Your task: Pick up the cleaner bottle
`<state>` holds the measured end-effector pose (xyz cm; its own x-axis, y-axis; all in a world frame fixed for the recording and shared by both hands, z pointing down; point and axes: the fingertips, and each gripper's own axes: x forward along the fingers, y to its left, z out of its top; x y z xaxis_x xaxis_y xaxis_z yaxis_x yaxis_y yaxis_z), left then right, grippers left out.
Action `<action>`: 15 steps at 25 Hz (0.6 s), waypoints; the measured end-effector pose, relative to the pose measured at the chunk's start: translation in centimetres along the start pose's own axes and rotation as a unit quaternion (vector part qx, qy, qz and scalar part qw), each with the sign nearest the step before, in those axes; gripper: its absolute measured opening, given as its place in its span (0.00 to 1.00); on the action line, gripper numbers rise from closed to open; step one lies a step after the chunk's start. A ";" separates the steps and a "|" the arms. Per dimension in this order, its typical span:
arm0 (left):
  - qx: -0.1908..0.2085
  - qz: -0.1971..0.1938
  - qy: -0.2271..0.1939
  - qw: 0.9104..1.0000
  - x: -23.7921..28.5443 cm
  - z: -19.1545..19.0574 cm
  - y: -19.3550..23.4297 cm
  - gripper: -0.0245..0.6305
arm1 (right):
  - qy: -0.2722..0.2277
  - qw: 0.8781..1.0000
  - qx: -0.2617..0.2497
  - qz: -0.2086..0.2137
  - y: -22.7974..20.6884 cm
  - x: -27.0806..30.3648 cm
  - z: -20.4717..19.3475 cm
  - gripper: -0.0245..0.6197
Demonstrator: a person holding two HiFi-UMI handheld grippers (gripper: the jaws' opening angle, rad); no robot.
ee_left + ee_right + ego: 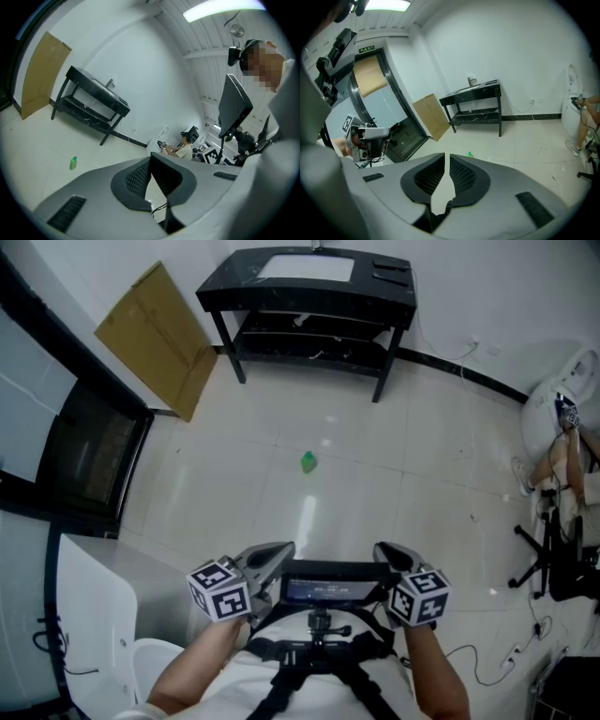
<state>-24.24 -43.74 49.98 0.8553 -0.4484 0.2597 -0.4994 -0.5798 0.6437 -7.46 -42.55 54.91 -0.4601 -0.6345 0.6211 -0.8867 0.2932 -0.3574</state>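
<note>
The green cleaner bottle (308, 462) is standing mid-frame on the floor (394, 484); low down, left claw (284, 549) and right claw (381, 549) are sitting closed, gripping nothing

Glossy pale tiles across the floor (394, 484), streaked with lamp glare. Polished black on the worktop (281, 292) at upper centre, faint pale veining on top. Dull, matt brown cardboard (155, 338) at upper left, creased. Dark shiny glass in the door (89, 460) at left. Smooth green plastic look to the cleaner bottle (308, 462) mid-frame, too small for more. Matt grey moulded plastic on the left claw (151, 154) and right claw (447, 154), with black, grid-textured, rubbery-looking pads (462, 176). Flat printed black-and-white faces on the marker cubes (220, 592).
</note>
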 end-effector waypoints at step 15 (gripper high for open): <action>-0.004 0.007 0.001 1.000 0.0 -0.1 0.3 0.02 | 0.019 1.000 -0.023 0.006 0.3 1.1 -0.2 0.05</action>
<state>-24.34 -43.88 50.25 0.8483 -0.4550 0.2709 -0.5106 -0.5671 0.6463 -8.24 -43.03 55.58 -0.4719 -0.6029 0.6433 -0.8816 0.3342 -0.3334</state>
